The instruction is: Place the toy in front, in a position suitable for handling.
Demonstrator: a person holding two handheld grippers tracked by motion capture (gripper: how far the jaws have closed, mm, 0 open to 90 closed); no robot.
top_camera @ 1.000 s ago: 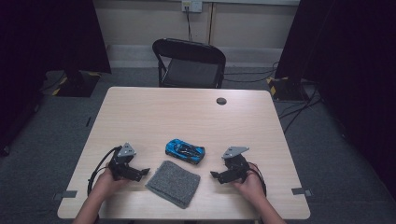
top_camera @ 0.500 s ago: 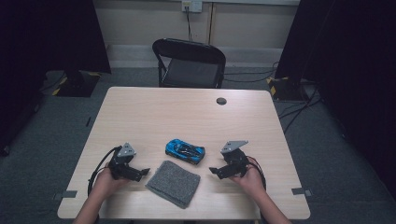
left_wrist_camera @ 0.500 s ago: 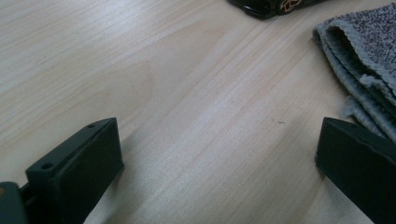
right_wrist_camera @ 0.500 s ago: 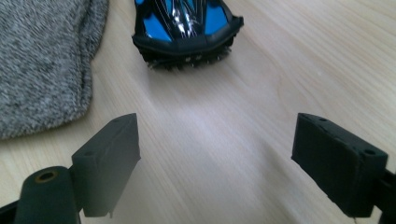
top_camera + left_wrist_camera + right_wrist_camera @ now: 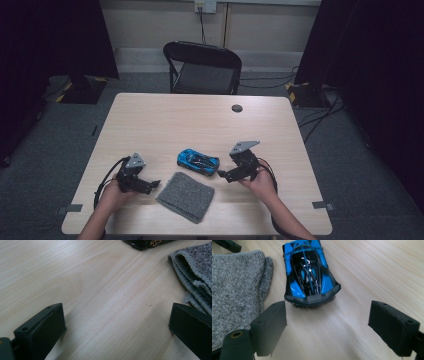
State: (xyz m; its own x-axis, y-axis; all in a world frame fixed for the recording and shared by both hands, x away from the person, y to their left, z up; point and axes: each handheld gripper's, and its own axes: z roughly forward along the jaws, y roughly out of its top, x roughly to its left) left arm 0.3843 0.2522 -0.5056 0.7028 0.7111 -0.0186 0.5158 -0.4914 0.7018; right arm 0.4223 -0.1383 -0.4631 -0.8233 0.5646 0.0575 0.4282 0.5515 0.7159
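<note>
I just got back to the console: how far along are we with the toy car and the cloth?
Nothing looks done. The blue toy car sits free on the table beside the folded grey cloth. The right gripper is open and lined up on the car; the left gripper is open beside the cloth. Every grasp is left.

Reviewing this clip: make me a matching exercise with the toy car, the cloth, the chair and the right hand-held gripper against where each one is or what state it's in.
Things:
1. toy car
2. folded grey cloth
3. black chair
4. right hand-held gripper

Places or states:
A. behind the far edge of the table
B. jaws open, pointing at the car, holding nothing
C. blue and black, on the table between the two grippers
D. nearest the table's near edge, just in front of the car

Pairs: 1-C, 2-D, 3-A, 4-B
</note>
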